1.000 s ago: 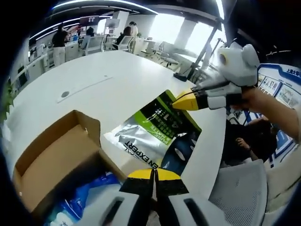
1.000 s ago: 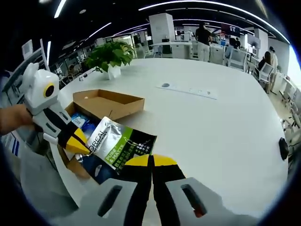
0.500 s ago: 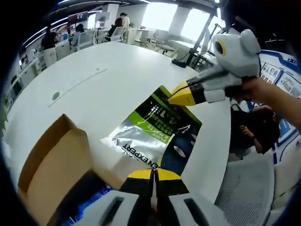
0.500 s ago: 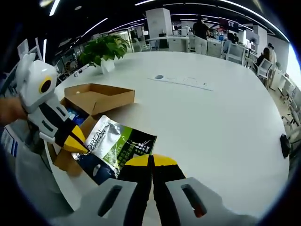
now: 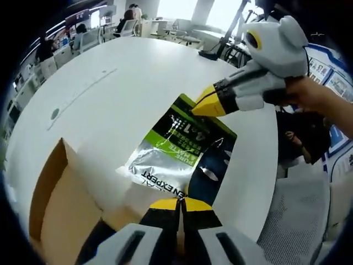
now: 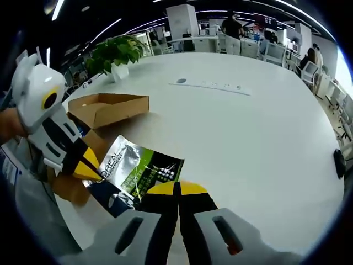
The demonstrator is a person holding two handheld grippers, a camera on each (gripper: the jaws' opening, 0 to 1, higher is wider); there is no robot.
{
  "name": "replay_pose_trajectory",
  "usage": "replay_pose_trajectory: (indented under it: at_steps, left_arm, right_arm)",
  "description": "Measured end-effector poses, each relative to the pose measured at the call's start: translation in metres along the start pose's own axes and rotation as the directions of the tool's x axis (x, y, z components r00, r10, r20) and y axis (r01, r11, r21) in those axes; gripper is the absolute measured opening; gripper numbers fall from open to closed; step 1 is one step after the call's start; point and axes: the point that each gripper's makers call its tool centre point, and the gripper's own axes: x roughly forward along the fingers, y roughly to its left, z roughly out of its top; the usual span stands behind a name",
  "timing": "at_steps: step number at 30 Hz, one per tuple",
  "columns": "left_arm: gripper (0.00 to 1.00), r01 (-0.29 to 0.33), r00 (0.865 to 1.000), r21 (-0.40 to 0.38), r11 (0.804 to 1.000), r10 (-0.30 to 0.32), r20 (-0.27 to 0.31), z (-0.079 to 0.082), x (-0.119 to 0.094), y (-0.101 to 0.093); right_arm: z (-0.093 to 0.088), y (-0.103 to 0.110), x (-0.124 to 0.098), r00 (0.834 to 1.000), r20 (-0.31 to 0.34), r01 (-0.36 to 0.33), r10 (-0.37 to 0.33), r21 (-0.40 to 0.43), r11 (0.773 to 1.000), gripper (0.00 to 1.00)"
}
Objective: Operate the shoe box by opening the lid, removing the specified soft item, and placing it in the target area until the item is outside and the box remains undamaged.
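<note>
A soft pouch (image 5: 185,152), silver, green and dark blue, hangs stretched between both grippers just above the white table (image 5: 110,77). My left gripper (image 5: 179,203) is shut on its near silver-blue end. My right gripper (image 5: 199,109), held by a hand, is shut on its far green corner. In the right gripper view the pouch (image 6: 138,171) runs from my right gripper (image 6: 176,189) to my left gripper (image 6: 91,168). The open brown cardboard shoe box (image 6: 107,107) sits behind the pouch, with its flap up (image 5: 55,193).
A potted plant (image 6: 113,55) stands beyond the box. A flat strip (image 6: 212,85) lies mid-table and a black object (image 6: 339,163) sits at the table's edge. A mesh chair (image 5: 292,221) stands beside the table. People and desks fill the far room.
Both grippers have carried the pouch further from the box. The box has slid toward the left of each view, and its blue contents have dropped out of the left gripper view.
</note>
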Motion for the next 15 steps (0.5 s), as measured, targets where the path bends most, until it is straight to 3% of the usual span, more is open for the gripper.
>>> replay_pose_trajectory:
  at_steps: [15]
  left_arm:
    - [0.01, -0.012, 0.995, 0.096, 0.995, 0.021, -0.093, 0.007, 0.018, 0.004]
  right_arm:
    - [-0.009, -0.016, 0.015, 0.999, -0.027, 0.024, -0.024, 0.028, 0.999, 0.00]
